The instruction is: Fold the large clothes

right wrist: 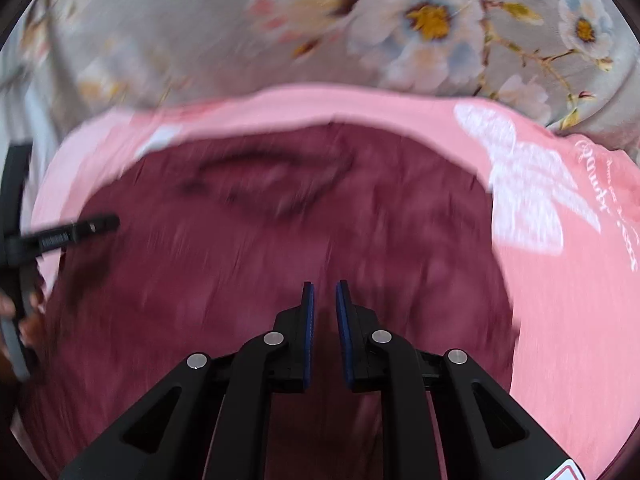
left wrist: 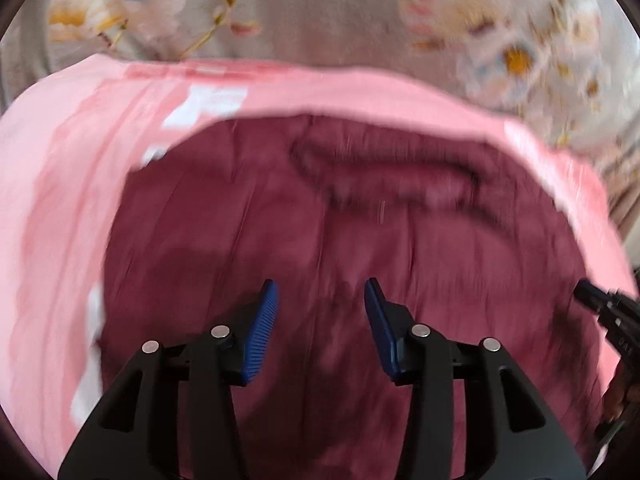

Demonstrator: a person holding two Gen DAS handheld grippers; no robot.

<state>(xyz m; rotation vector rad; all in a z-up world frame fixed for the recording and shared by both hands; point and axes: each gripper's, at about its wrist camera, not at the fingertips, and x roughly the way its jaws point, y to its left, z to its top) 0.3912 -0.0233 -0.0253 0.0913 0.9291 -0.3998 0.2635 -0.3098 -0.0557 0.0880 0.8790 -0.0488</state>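
- A dark maroon fabric garment (left wrist: 360, 240) lies spread flat on top of a pink cloth with white print (right wrist: 560, 280).
- Both rest on a grey floral-printed sheet (right wrist: 400, 32).
- The left tongs (left wrist: 321, 292) hover above the maroon cloth, spread wide, gripping nothing.
- The right tongs (right wrist: 325, 286) hover there too, narrowly parted and empty.

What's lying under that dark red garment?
A pink garment with white print shows around the dark red garment, over a floral sheet. Whatever lies under the middle is covered.
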